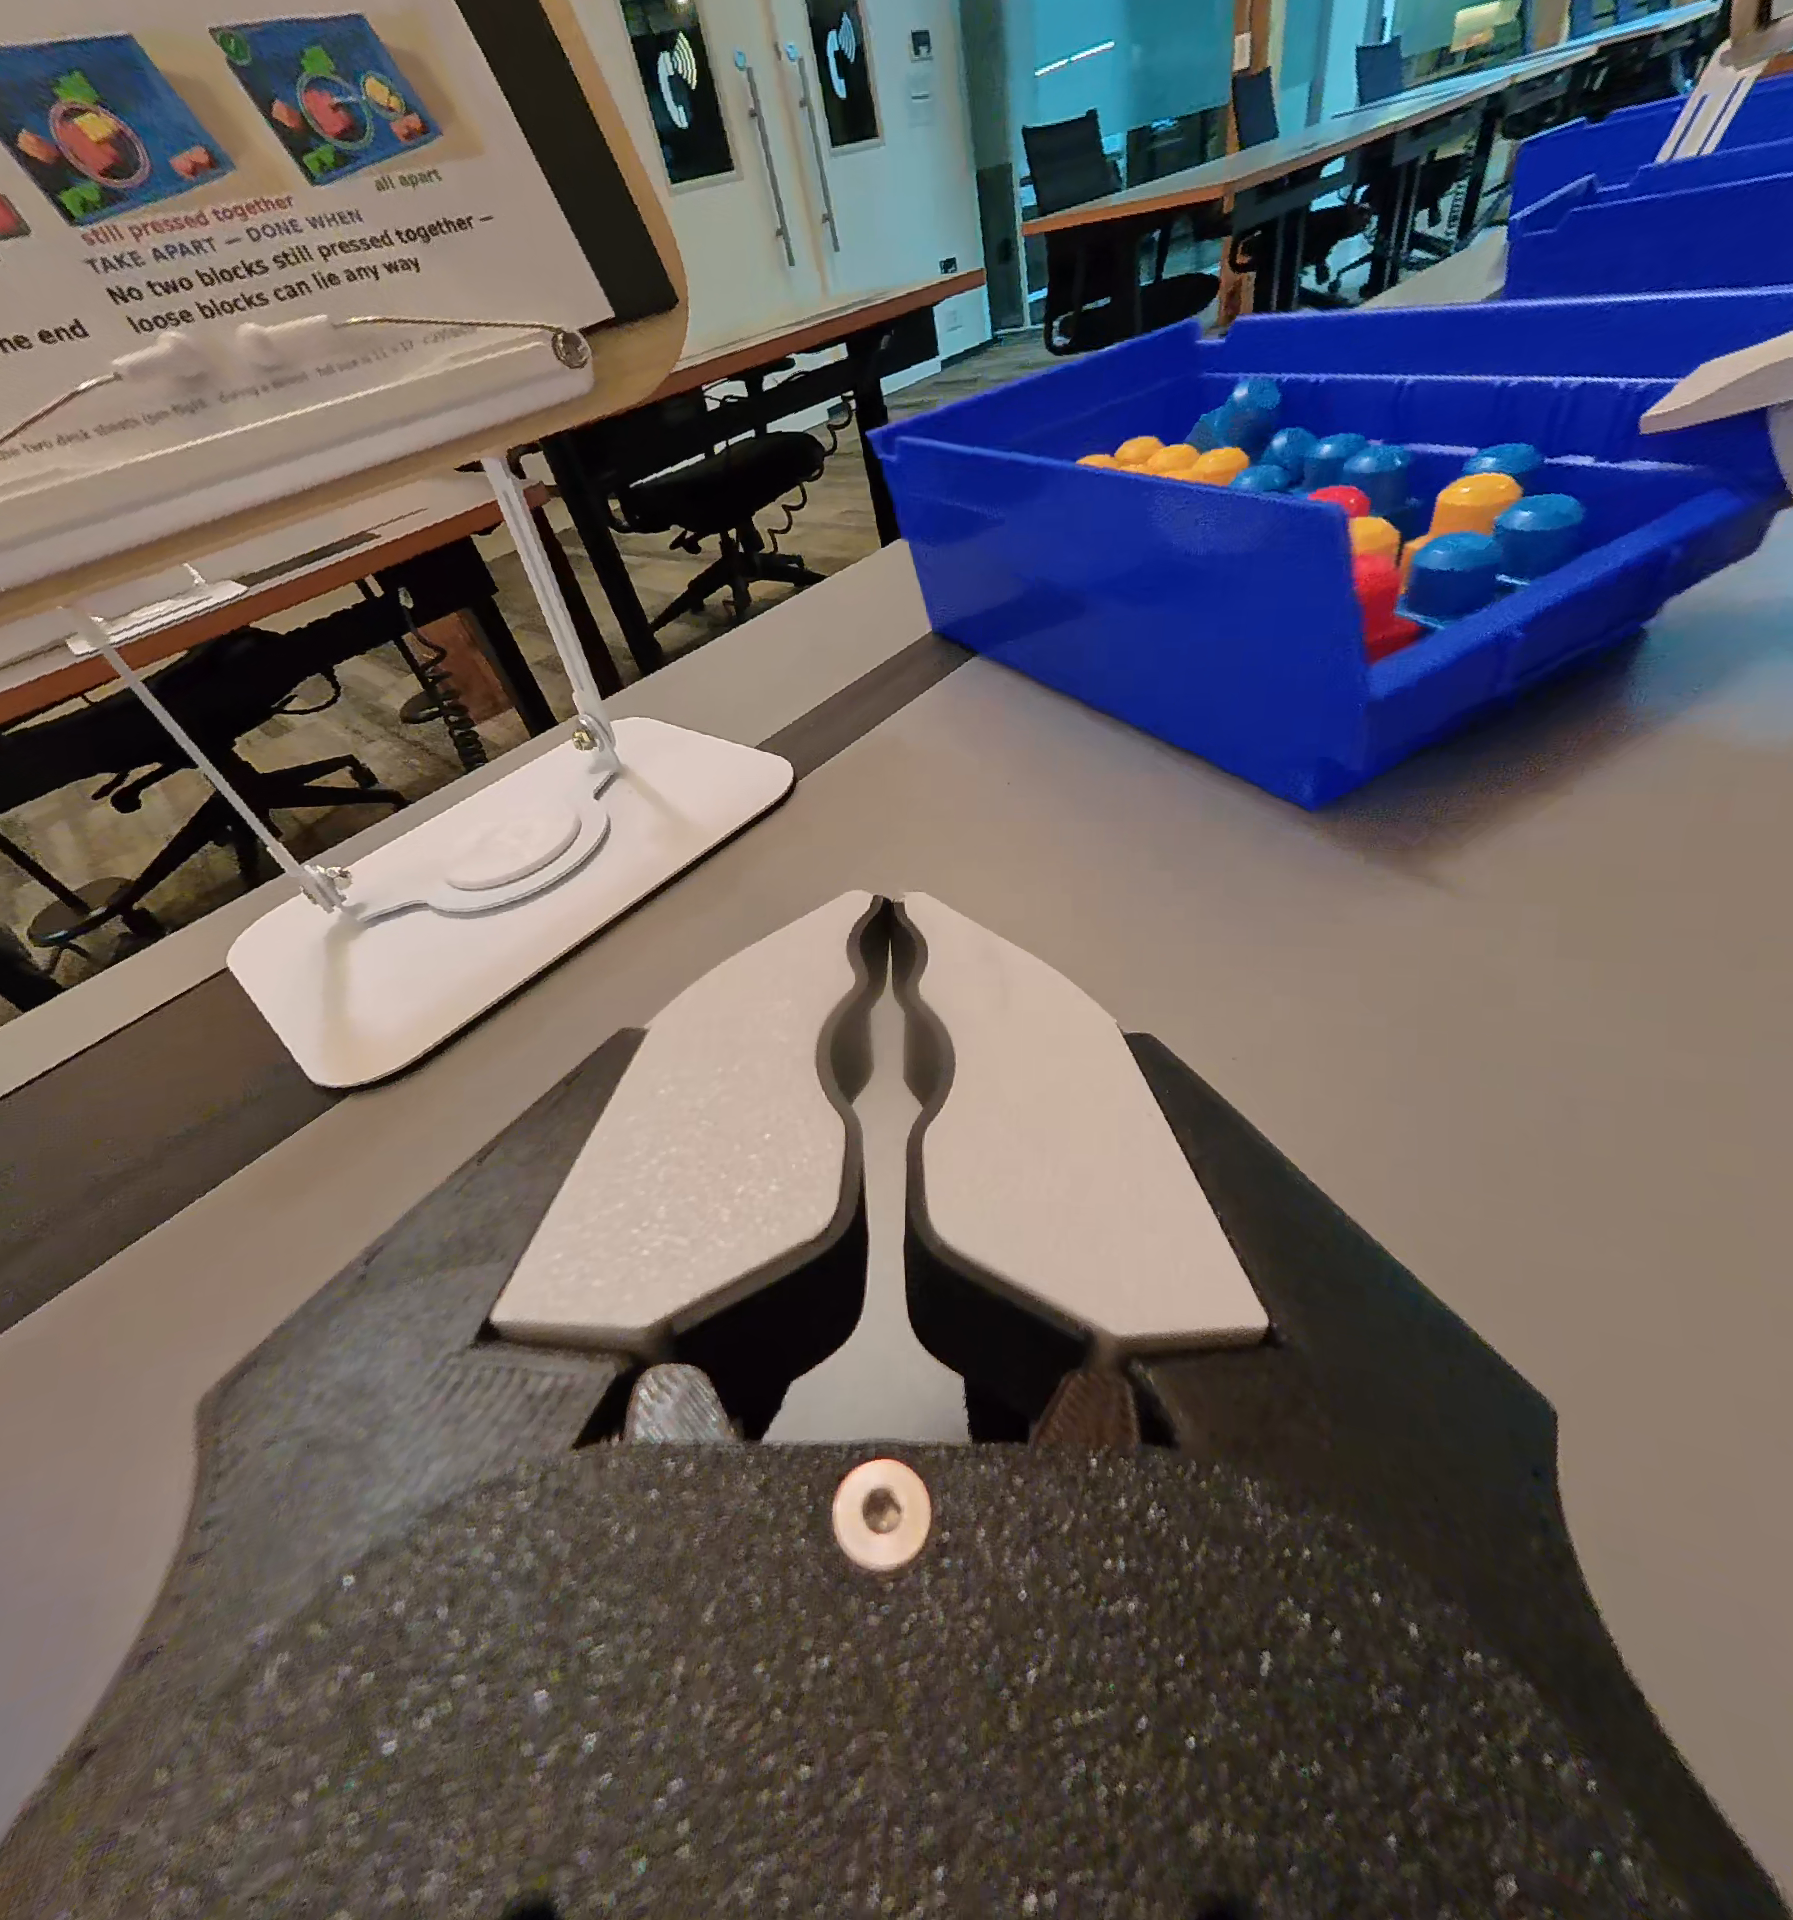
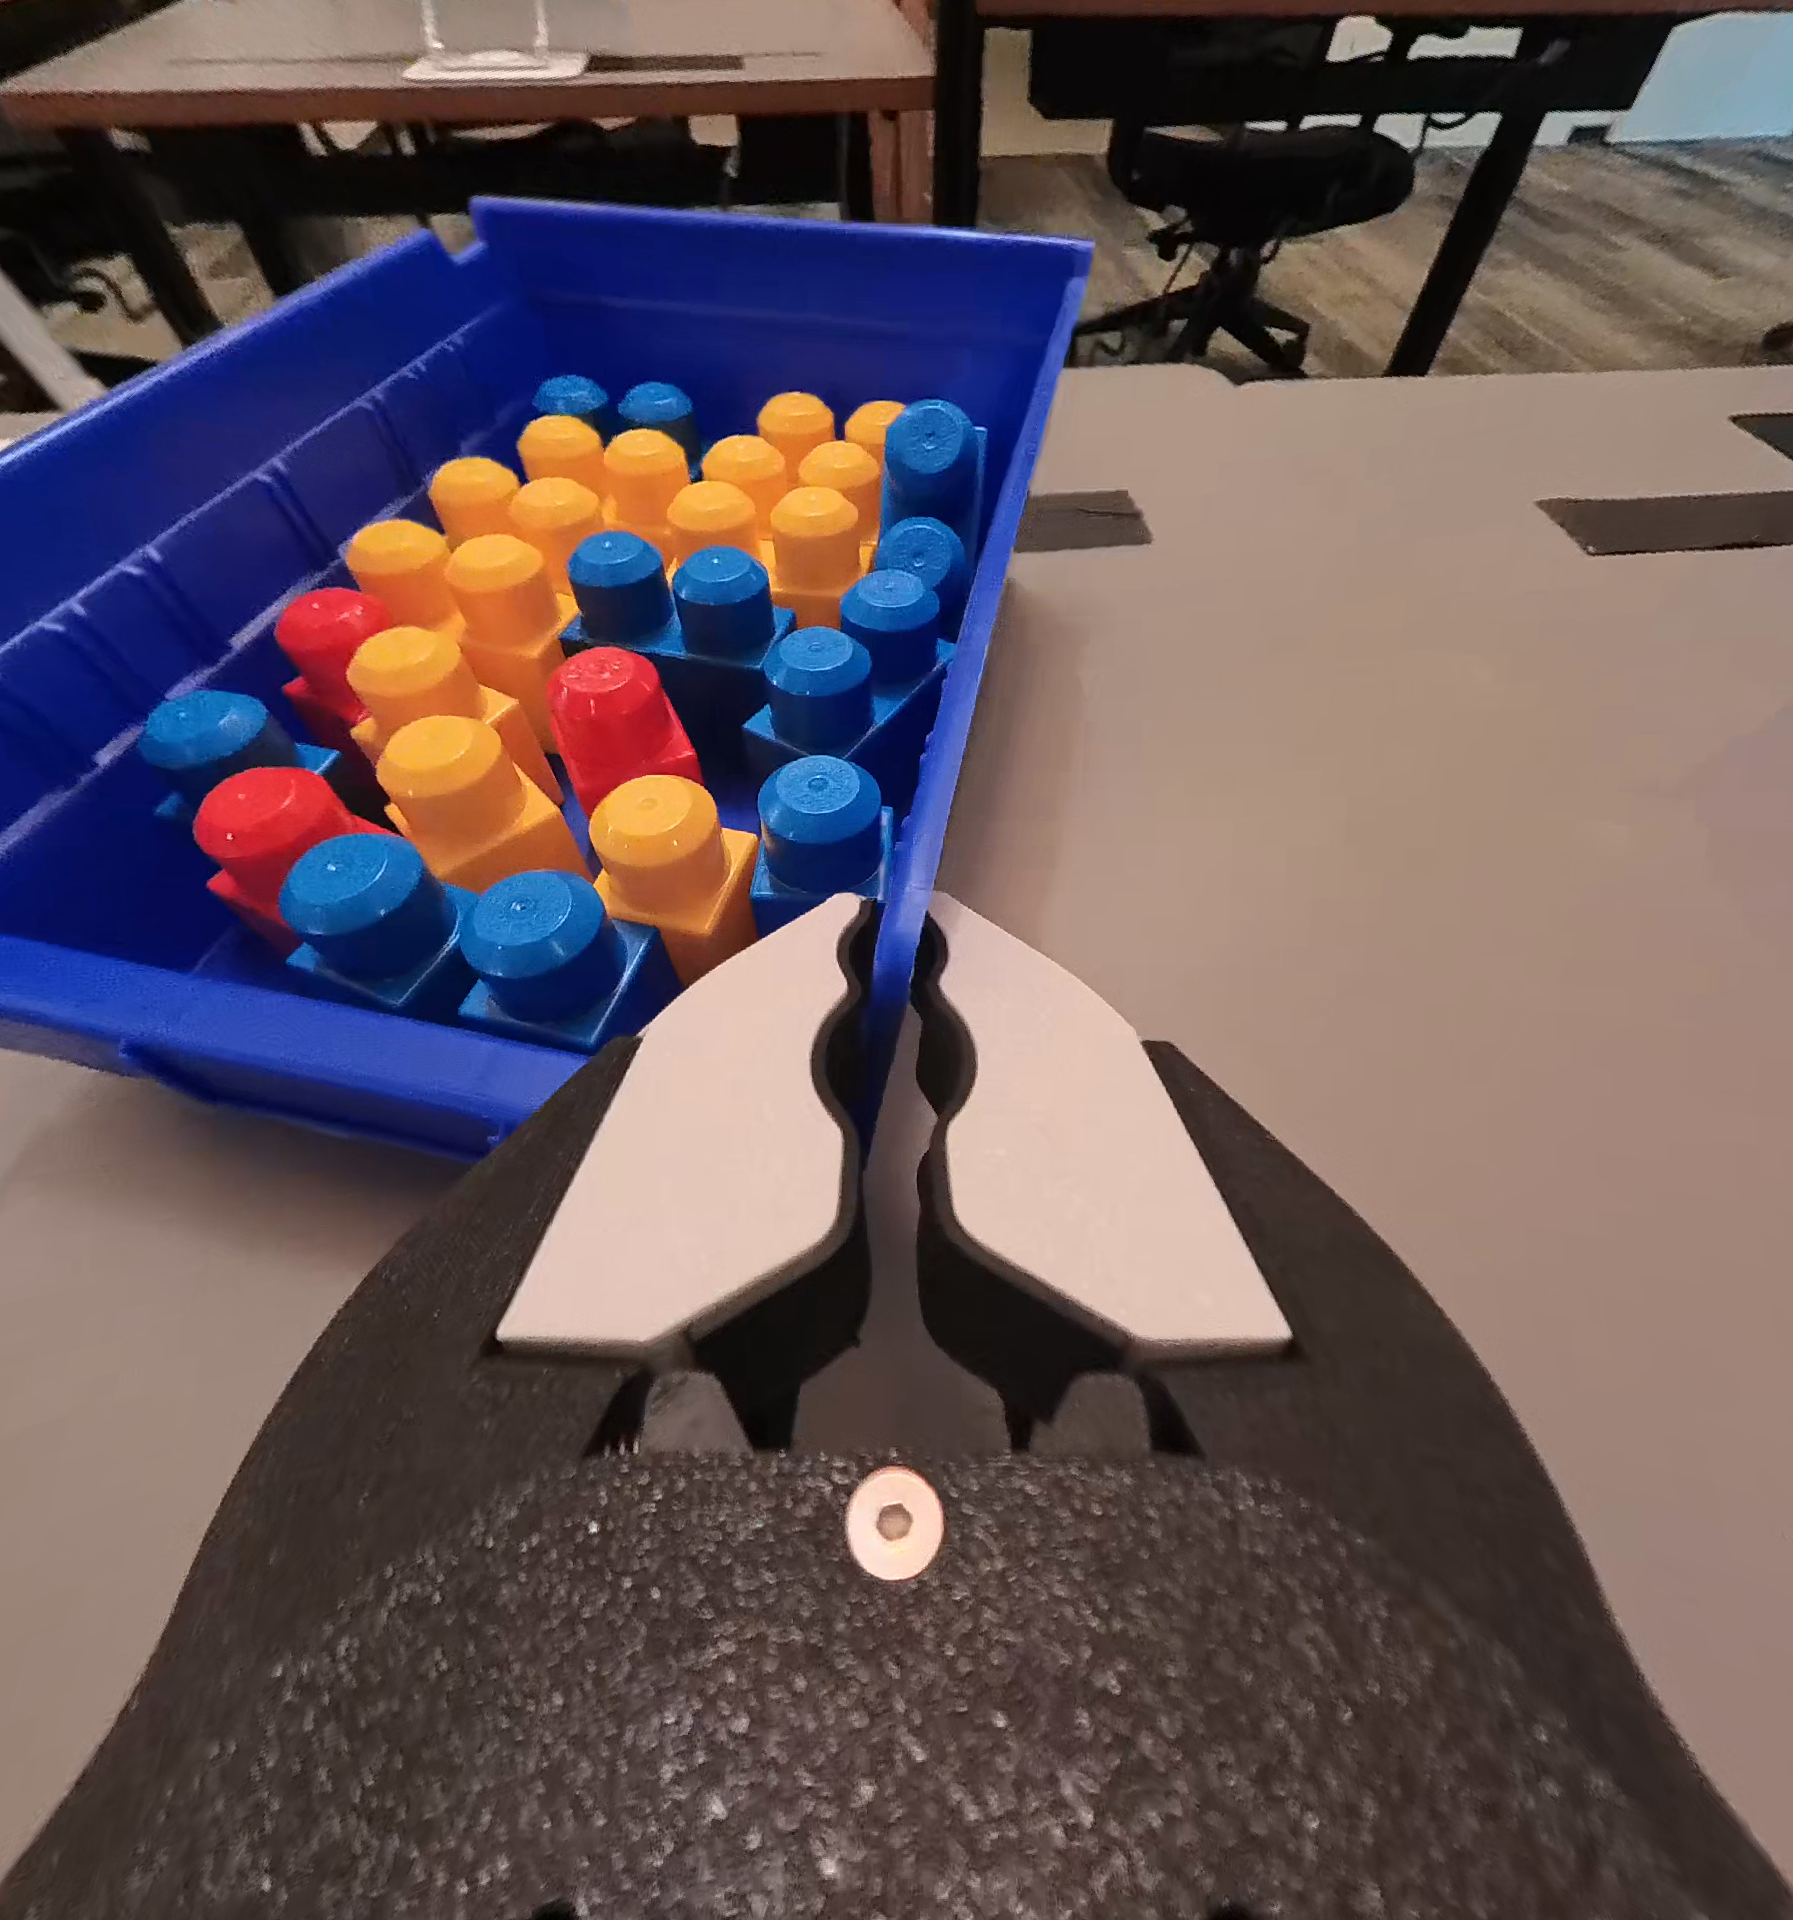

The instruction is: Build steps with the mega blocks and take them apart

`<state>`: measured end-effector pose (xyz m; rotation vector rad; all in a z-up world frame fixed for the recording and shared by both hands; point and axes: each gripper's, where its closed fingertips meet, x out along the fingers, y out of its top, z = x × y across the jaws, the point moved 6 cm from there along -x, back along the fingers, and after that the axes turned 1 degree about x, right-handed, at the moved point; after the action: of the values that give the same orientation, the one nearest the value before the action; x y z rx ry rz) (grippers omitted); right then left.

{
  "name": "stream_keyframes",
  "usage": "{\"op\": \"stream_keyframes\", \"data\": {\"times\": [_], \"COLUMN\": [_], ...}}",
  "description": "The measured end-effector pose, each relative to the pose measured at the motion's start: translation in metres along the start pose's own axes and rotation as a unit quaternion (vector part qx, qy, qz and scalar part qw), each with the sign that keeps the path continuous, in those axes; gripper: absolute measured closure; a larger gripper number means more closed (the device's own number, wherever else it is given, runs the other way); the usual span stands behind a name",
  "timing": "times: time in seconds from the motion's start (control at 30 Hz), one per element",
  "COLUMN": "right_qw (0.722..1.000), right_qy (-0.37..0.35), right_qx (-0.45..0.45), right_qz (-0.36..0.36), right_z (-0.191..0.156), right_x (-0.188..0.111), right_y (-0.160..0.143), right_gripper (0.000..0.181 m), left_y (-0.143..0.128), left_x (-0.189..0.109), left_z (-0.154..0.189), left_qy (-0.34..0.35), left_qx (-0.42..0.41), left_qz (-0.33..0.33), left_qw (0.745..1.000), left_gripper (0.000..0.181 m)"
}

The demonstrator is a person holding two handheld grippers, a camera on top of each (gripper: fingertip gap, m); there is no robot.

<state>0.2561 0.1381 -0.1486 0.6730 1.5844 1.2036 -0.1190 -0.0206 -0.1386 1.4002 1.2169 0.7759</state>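
Grey table (image 2: 1391,831): blue bin (image 2: 985,727) of mega blocks (image 2: 518,665) ahead-left of right gripper (image 2: 897,925), nearer, pinching bin wall; left gripper (image 1: 890,914) pressed together, empty.

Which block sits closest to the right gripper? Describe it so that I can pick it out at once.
Find the blue bin on the grey table, then follow its right wall toward the right gripper. In that near right corner stands a single-stud blue block, upright against the wall. Its left neighbour is an orange single-stud block; no other blue block lies as near the fingers.
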Motion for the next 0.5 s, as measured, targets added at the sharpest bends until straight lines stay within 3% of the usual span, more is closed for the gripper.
{"op": "stream_keyframes", "data": {"times": [0.23, 0.5], "right_qw": [0.999, 0.997], "right_qy": [0.037, 0.06], "right_qx": [-0.023, -0.05], "right_qz": [-0.009, -0.014], "right_z": [-0.041, -0.096], "right_x": [-0.027, -0.038], "right_y": [-0.009, -0.013], "right_gripper": [0.177, 0.176], "left_y": [0.002, 0.01], "left_x": [0.0, -0.007], "left_z": [0.001, -0.004], "left_qy": [0.003, 0.024], "left_qx": [0.005, 0.005], "left_qz": [0.002, 0.02], "left_qw": [1.0, 0.999], "left_gripper": [0.181, 0.181]}}
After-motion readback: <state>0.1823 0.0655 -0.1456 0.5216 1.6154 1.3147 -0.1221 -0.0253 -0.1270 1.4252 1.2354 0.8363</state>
